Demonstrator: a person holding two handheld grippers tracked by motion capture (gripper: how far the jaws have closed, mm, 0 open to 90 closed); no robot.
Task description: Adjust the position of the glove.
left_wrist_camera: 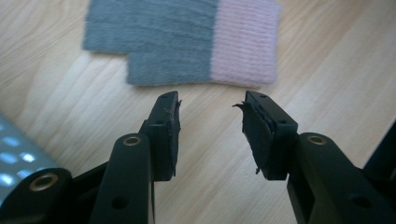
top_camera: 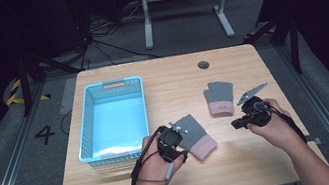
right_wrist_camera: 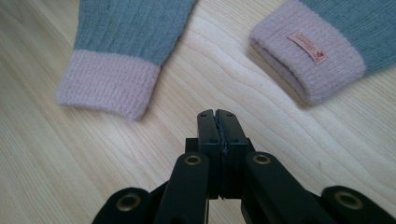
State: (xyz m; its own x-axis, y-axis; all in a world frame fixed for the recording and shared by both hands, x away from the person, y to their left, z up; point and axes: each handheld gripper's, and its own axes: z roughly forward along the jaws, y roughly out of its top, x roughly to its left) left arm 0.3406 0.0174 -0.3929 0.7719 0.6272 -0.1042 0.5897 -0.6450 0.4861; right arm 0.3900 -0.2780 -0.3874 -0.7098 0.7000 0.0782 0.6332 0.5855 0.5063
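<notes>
Bench: wooden bench [top_camera: 245, 160] is filling the middle of the high view, with dark floor and cables lying behind it at the top of the frame.
Cut off: near glove [top_camera: 195, 137] is partly sitting under the left gripper [top_camera: 173, 139] in the high view; in the left gripper view its upper part is running off the top edge.
Basket: blue basket [top_camera: 87, 131] is standing at centre left of the high view; a blurred corner is showing at lower left of the left gripper view.
Label: far glove [right_wrist_camera: 322, 51] is showing a small cuff label in the right gripper view, unreadable.
Gloves: both are lying flat, grey with pink cuffs, apart from each other.
Left jaws: standing wide apart, empty, just short of the near glove.
Right jaws: right gripper [right_wrist_camera: 218, 122] is pressing its jaws together on nothing.
</notes>
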